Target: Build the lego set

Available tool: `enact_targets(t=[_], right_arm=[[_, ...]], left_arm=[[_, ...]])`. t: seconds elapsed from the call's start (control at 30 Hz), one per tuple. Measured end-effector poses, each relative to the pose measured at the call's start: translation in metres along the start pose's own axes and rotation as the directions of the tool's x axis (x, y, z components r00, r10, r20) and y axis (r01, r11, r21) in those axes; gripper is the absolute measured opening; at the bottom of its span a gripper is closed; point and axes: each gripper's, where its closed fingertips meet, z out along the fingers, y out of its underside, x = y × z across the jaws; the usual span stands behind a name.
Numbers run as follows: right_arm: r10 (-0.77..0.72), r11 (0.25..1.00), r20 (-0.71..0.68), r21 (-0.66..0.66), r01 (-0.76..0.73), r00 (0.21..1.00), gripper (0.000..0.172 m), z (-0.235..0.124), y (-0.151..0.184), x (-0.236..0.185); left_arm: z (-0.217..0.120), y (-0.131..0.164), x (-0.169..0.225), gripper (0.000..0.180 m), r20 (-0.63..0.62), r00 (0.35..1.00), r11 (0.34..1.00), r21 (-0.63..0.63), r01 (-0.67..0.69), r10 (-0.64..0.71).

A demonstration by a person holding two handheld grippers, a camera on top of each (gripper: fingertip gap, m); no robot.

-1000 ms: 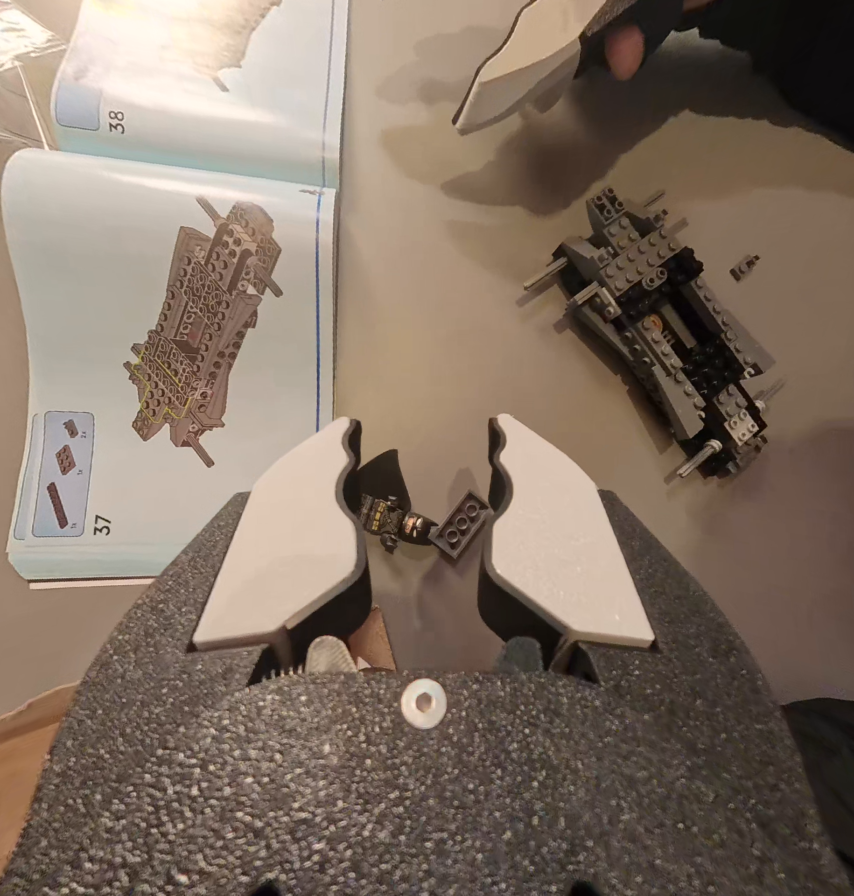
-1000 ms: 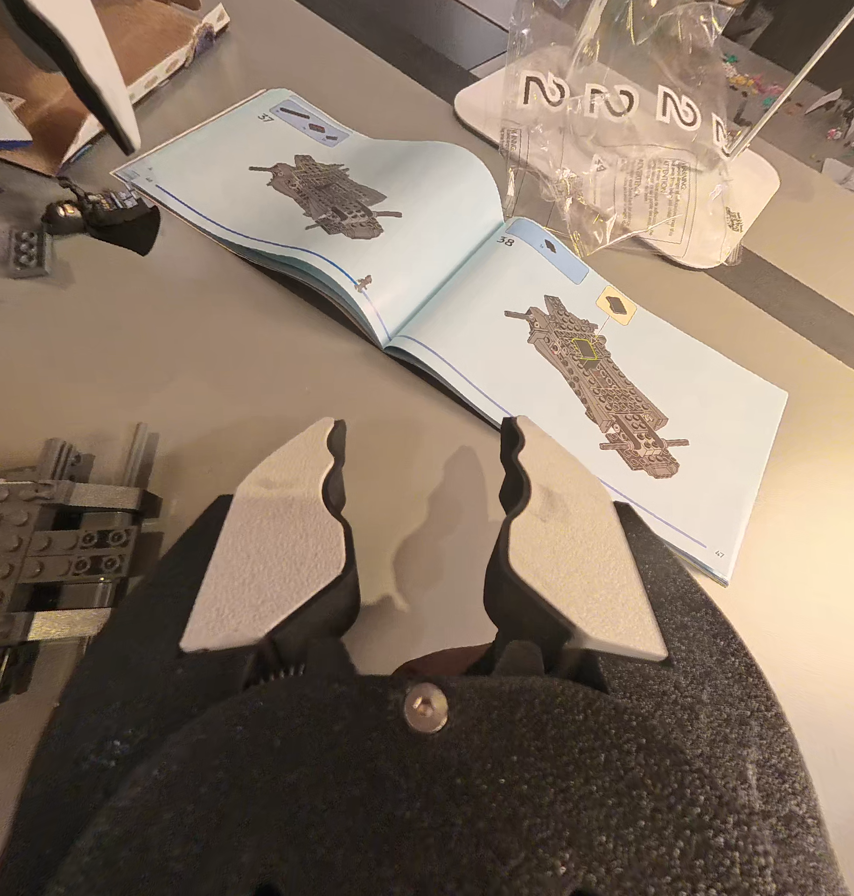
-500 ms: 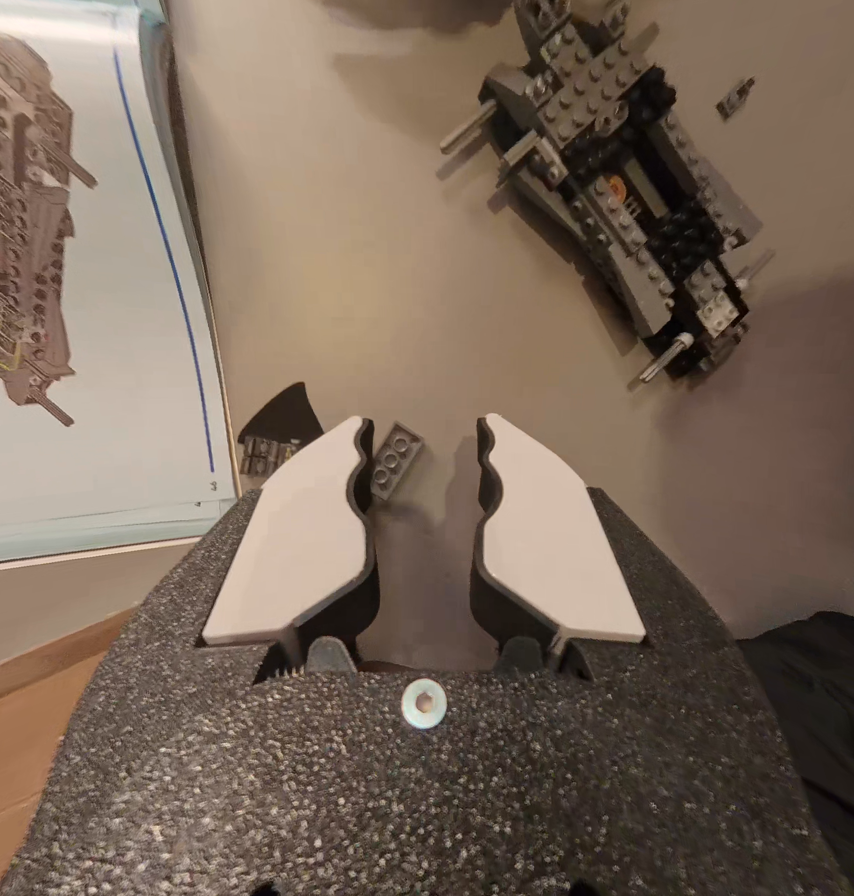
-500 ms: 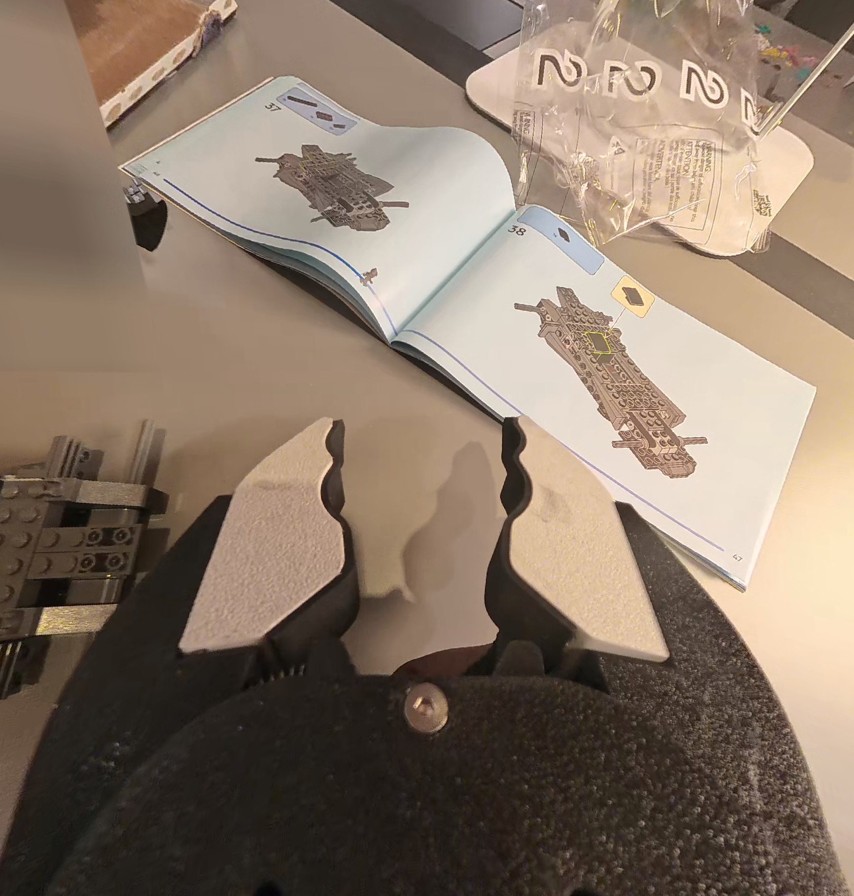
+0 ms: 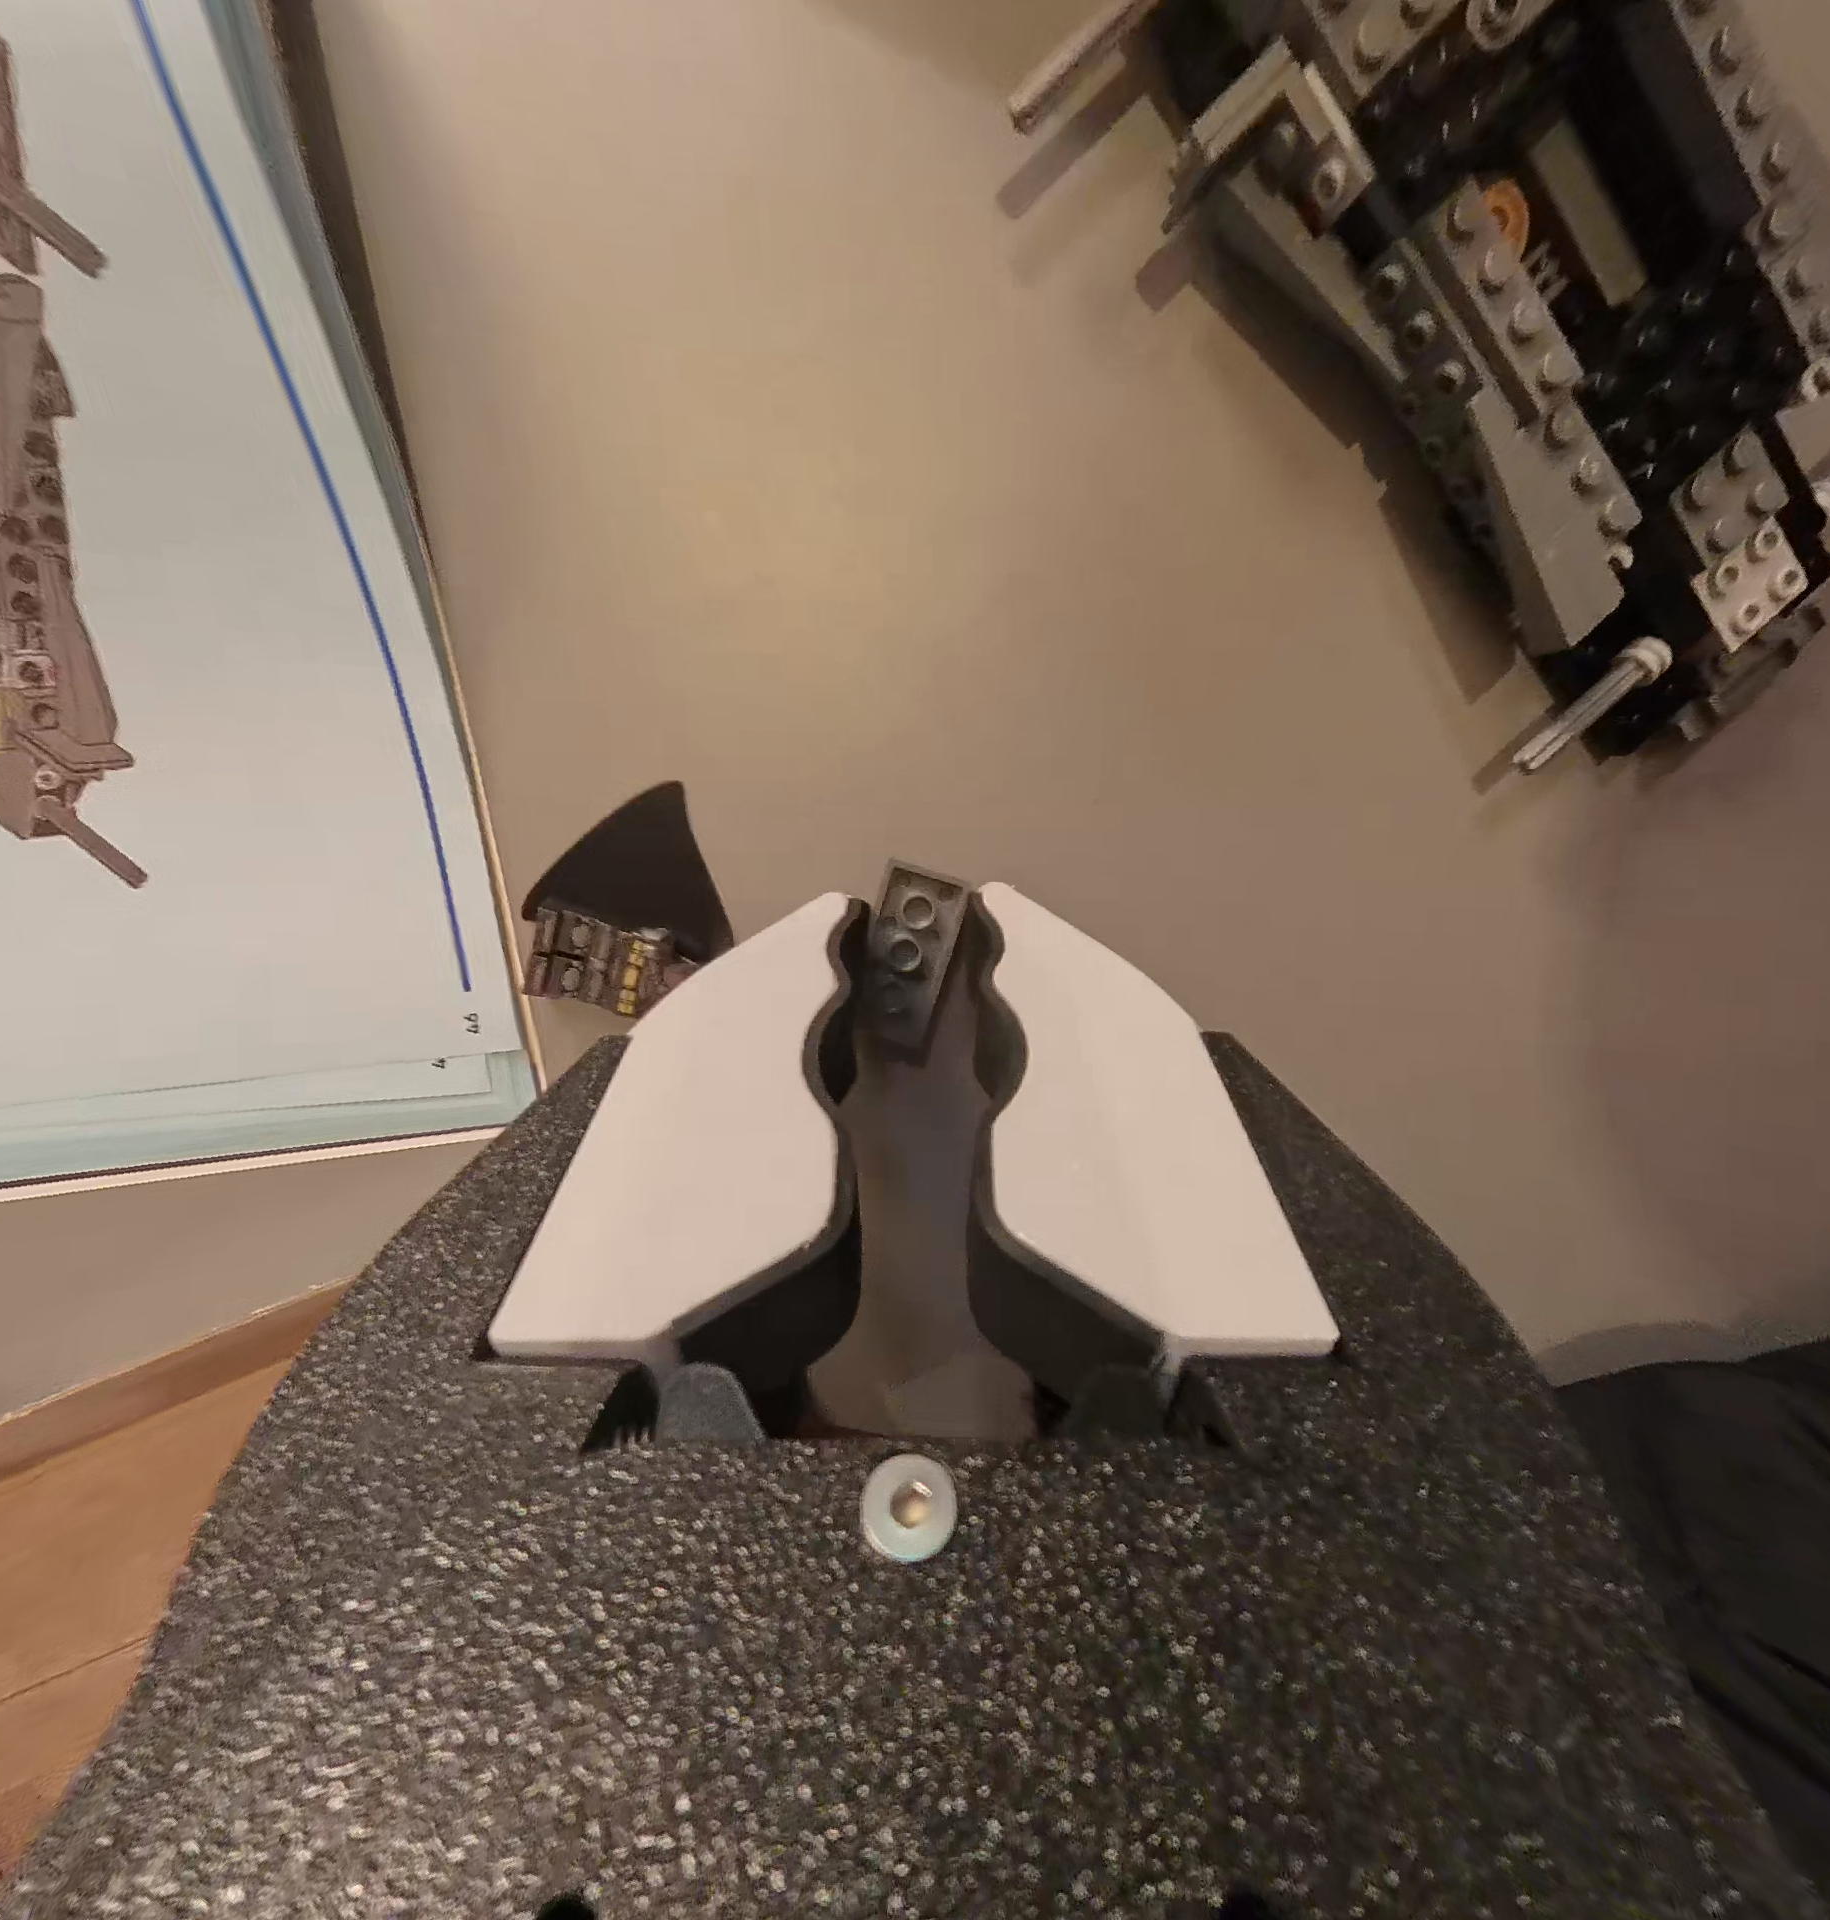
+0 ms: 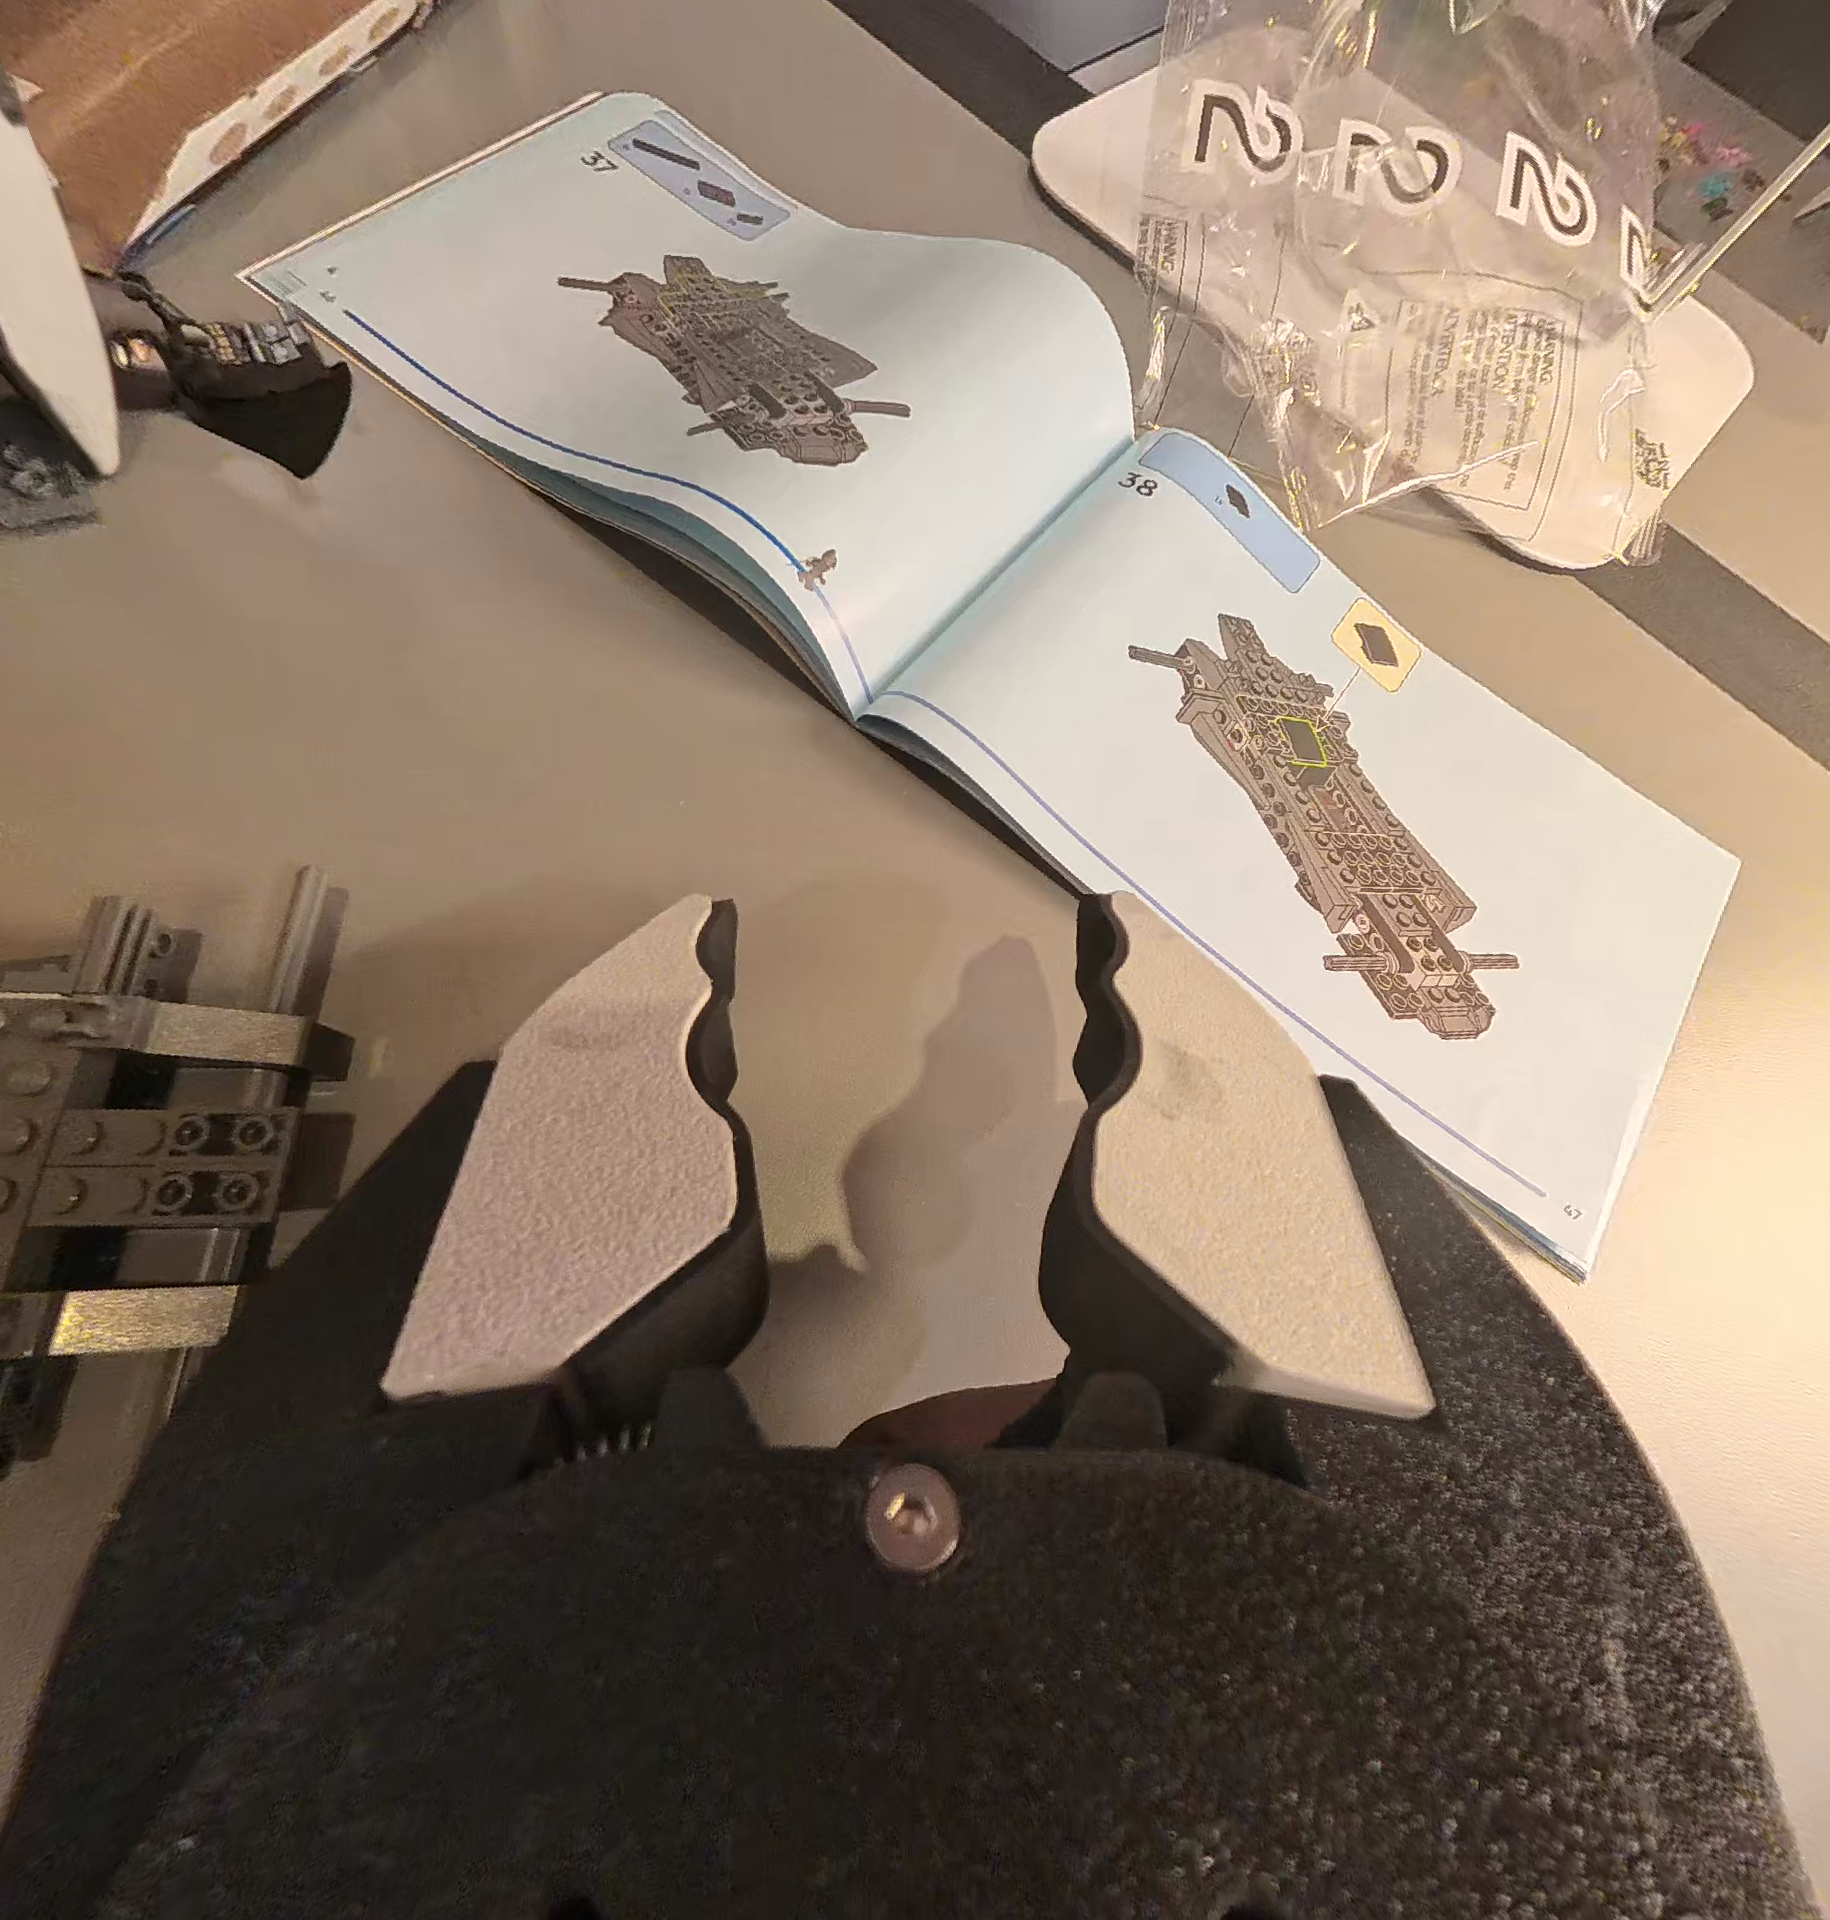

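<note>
Pale-blue pages of the instruction booklet point(image 5: 215, 582) filled the left of the left wrist frame, lying open on the desk point(image 5: 786, 416). Just right of its lower corner lay a small dark toy figure with a black cape point(image 5: 620, 914). At centre, the left gripper point(image 5: 913, 914) had its fingers point(image 5: 745, 1039) closed on a small dark grey studded plate point(image 5: 916, 956), pads pressing both long edges, its far end poking past the tips. The part-built grey and black brick model point(image 5: 1513, 343) sat at upper right. In the right wrist frame the right gripper point(image 6: 906, 935) stood wide apart and empty above bare desk, the model at left, a clear plastic bag point(image 6: 1410, 291) at upper right.
</note>
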Motion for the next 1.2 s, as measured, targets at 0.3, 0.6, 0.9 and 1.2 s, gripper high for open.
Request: enact_targets(t=[0.3, 0.6, 0.9, 1.2], right_arm=[[-0.009, 1.0, -0.018, 0.01, 0.009, 1.0, 0.064, -0.002, -0.002, 0.003], [0.001, 1.0, -0.023, 0.028, 0.0, 1.0, 0.064, -0.005, -0.005, 0.004], [-0.002, 1.0, -0.015, 0.025, 0.003, 1.0, 0.064, -0.005, -0.006, 0.002], [0.04, 0.996, 0.062, 0.075, -0.044, 0.997, 0.064, -0.007, -0.015, -0.008]], left_arm=[[-0.11, -0.122, -0.011, 0.018, -0.222, 0.965, 0.569, 0.779, 0.262, -0.141], [-0.143, -0.145, -0.032, 0.018, -0.785, 0.606, 0.072, 0.617, 0.784, 0.125], [-0.124, -0.149, -0.038, 0.017, -0.789, 0.612, 0.098, 0.614, 0.783, 0.056], [-0.06, -0.157, -0.027, 0.017, -0.373, 0.896, 0.512, 0.736, 0.444, -0.241]])
